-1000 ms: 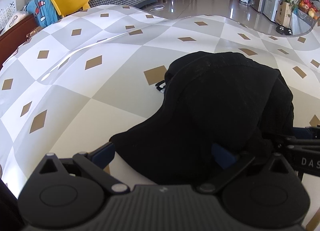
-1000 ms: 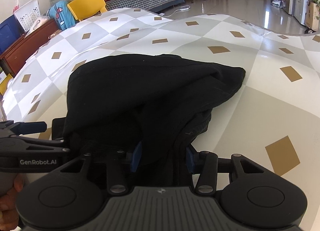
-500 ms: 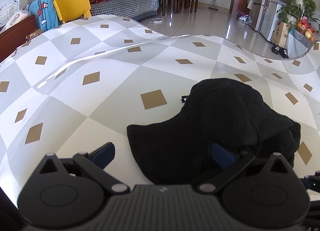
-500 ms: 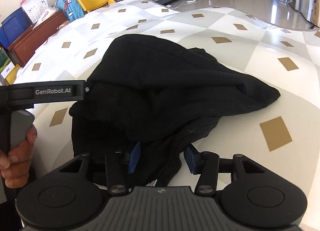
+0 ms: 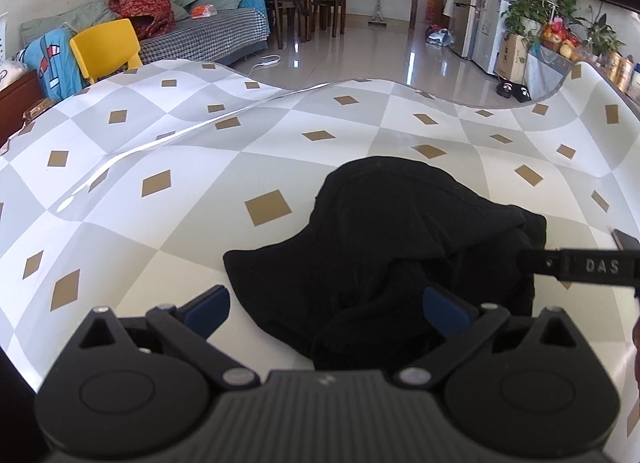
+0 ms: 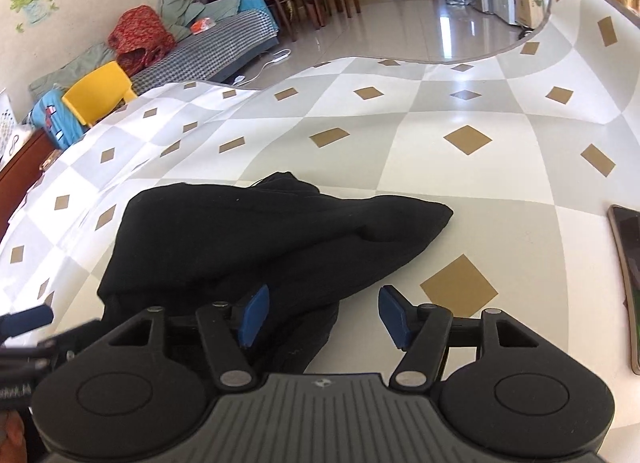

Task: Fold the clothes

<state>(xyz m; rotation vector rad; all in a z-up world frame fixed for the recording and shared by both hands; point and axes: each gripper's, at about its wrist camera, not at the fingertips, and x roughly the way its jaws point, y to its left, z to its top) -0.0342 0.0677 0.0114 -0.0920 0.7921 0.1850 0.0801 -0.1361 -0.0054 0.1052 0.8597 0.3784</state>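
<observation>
Black garment (image 5: 404, 239) of soft matt knit cloth is lying bunched, absorbing light with no sheen. Checked grey-and-white table cover with tan diamonds (image 5: 192, 199) is looking like smooth glossy vinyl, showing a bright glare streak along a crease. Left gripper (image 5: 326, 309) is showing matt black ribbed plastic housing, blue finger pads (image 5: 206, 309), and shiny metal pivot pins. Right gripper (image 6: 324, 315) is showing the same finish. Yellow moulded plastic chair (image 5: 106, 47) is appearing smooth. Tiled floor (image 5: 380, 47) is reflecting glossily
</observation>
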